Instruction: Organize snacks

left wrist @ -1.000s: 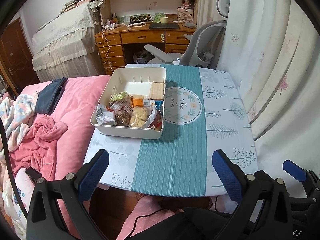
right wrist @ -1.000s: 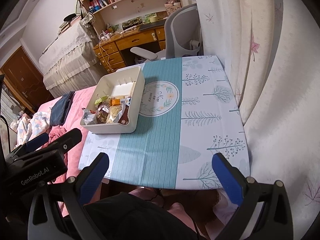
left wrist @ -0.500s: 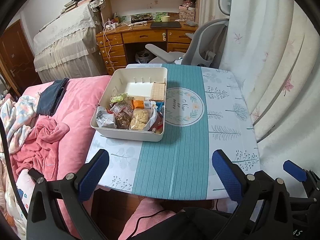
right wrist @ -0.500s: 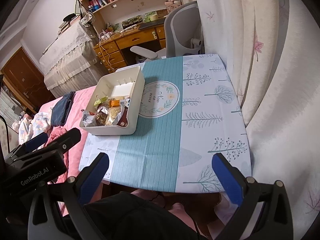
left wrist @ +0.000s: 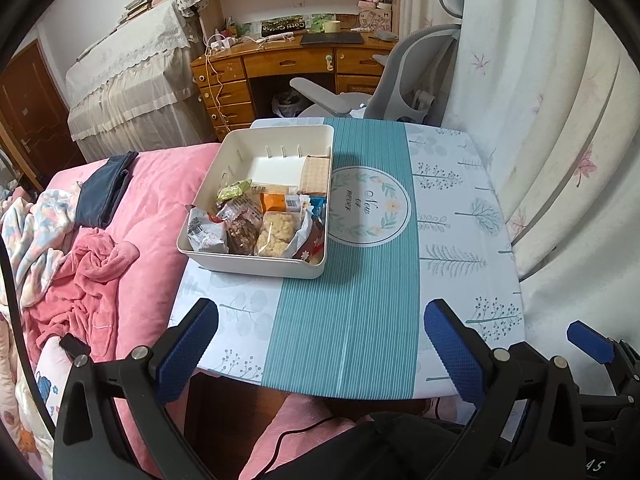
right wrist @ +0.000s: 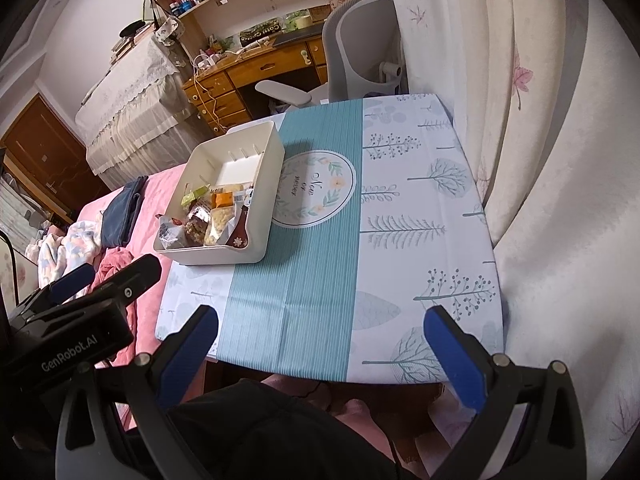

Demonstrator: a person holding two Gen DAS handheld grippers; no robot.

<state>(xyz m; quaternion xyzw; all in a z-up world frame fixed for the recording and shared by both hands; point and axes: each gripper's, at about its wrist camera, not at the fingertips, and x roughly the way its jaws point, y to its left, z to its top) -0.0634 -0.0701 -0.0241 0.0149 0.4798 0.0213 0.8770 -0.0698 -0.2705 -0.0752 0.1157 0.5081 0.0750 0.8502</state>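
Bedroom clutter frames the left wrist view: a wooden desk (left wrist: 288, 68) under bookshelves at the back, a grey office chair (left wrist: 404, 76) behind the worktop (left wrist: 460, 208), and a pink bed (left wrist: 132, 216) along its left edge with a folded dark garment (left wrist: 104, 188) on it. On the worktop's cloth, teal down the middle with white tree-printed sides, sits a cream bin (left wrist: 256, 262) at the left, beside the round floral emblem (left wrist: 370, 206). Wrapped snacks (left wrist: 256, 224) crowd its near half (a pale cracker pack leans at the far right), and the far half shows bare bottom. The left gripper (left wrist: 320, 344) hangs at the near edge, jaws spread wide and holding nothing.

From the right wrist view, the same bin (right wrist: 216, 256) lies toward the worktop's (right wrist: 424, 208) left, snacks (right wrist: 208, 220) piled at its near end. Pale curtains (right wrist: 540, 140) fill the right side. The right gripper (right wrist: 320, 344) is held at the near edge, jaws wide apart and empty, well apart from the bin. The left gripper's black body (right wrist: 76, 320) shows at lower left over the bed (right wrist: 160, 184).
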